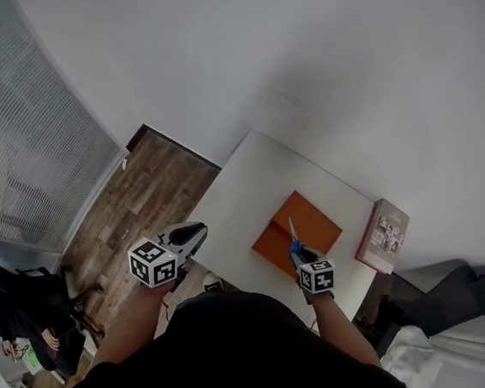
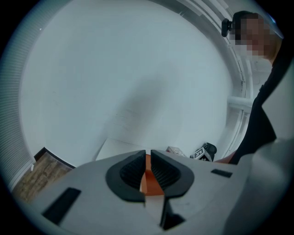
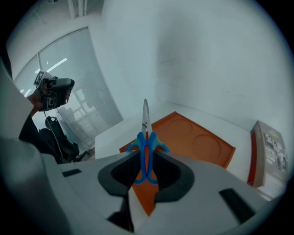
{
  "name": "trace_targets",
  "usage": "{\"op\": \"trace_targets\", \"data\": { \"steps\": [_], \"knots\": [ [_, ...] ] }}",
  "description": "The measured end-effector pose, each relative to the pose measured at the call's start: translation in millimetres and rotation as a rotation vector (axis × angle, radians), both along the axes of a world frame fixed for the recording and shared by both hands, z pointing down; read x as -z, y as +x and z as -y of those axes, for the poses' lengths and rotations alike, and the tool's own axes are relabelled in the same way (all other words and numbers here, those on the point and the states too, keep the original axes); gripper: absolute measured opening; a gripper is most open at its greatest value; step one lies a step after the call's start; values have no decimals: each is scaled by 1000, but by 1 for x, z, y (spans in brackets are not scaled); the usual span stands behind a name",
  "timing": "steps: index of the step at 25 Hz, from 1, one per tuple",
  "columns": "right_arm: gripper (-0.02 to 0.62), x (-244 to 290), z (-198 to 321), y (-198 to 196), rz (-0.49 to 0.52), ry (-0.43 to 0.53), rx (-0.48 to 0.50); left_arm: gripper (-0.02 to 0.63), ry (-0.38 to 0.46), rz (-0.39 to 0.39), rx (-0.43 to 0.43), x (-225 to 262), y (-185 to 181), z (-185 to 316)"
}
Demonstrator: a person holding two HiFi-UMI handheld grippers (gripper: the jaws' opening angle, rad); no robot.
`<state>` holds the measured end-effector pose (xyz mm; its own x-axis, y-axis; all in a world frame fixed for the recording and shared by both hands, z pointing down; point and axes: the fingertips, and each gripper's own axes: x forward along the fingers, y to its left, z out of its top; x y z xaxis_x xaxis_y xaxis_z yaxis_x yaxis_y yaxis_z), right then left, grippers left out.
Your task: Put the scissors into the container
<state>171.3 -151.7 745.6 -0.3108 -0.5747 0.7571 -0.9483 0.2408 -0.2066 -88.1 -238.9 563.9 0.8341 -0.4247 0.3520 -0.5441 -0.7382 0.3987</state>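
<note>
Two blue handle loops of the scissors [image 3: 146,137] are clamped in the right gripper [image 3: 146,161], blades forward above the orange tray [image 3: 202,142] at the desk's [image 1: 250,188] near edge. Left gripper [image 2: 148,172]: closed, empty. Risk: scissors may pivot (handle-only grip) and land outside.

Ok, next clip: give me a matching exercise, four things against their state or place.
Things:
A. scissors
B. orange container
C. left gripper
D. book

States or places:
1. jaws together, holding nothing
2. at the edge of the table, beside the container
3. clamped by the blue handles in the right gripper
4. lies flat on the white table

Pairs: A-3, B-4, C-1, D-2
</note>
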Motion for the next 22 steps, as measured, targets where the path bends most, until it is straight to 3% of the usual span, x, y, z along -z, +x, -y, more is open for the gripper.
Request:
{"op": "trace_targets", "data": {
  "steps": [22],
  "knots": [
    [87, -67, -16, -17, -63, -218, 107, 39, -33, 1, 21, -14, -14, 7]
  ]
}}
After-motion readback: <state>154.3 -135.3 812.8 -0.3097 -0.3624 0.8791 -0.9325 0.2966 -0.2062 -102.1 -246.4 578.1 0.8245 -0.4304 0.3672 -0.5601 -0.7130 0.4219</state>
